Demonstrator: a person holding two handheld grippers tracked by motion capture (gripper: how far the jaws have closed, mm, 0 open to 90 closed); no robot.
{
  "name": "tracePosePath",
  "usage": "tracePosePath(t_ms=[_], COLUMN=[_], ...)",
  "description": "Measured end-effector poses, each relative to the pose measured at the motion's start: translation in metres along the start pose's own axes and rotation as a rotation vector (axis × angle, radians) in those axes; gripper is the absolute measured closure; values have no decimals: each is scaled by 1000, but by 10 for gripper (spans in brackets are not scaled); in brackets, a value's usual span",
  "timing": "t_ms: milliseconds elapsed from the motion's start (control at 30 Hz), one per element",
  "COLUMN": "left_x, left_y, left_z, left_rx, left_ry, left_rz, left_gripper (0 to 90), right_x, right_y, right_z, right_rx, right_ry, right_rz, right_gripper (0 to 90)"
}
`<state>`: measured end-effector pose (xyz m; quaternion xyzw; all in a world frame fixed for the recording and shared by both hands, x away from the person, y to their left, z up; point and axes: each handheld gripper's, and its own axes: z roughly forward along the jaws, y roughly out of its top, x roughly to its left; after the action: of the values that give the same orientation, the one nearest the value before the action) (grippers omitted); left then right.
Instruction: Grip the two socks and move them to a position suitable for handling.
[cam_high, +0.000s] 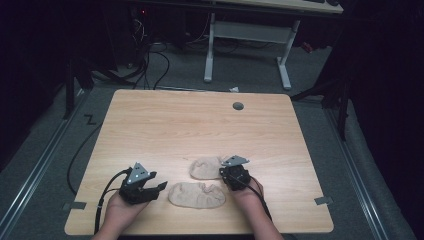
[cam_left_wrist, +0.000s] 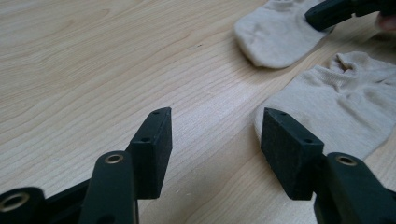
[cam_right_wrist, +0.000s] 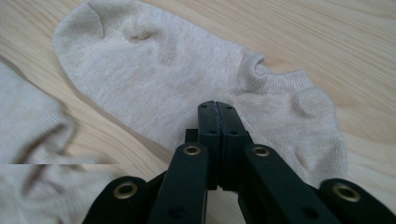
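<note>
Plainly, both beige socks bear no writing.

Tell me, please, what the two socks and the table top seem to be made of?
Near sock and far sock: a soft beige knit, probably cotton blend; fine ribbed stitches and limp folds show in the right gripper view. Table top: pale wood-grain surface with a smooth matt finish; whether it is laminate or real wood cannot be told.

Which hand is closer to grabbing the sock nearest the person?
Left. The left gripper is open, its jaws right beside the near sock. The right gripper is shut and sits over the far sock.
</note>
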<state>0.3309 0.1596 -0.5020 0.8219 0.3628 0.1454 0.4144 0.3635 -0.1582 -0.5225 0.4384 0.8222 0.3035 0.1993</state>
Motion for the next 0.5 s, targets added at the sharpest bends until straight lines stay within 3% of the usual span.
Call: tracePosePath(t_ms=[167,333,500], left_x=[0,-1,-3], left_y=[1,2,3], left_z=[3,8,10], left_rx=[1,8,13], left_ry=[-2,4,8], left_rz=[-2,-3,1], left_gripper=[440,443,445], right_x=[11,27,34], right_y=[10,21,24], right_z=[8,17,20], right_rx=[-3,-3,-6], right_ry=[28,53,66], right_rz=[-26,-87,-99], right_gripper=[900,899,899])
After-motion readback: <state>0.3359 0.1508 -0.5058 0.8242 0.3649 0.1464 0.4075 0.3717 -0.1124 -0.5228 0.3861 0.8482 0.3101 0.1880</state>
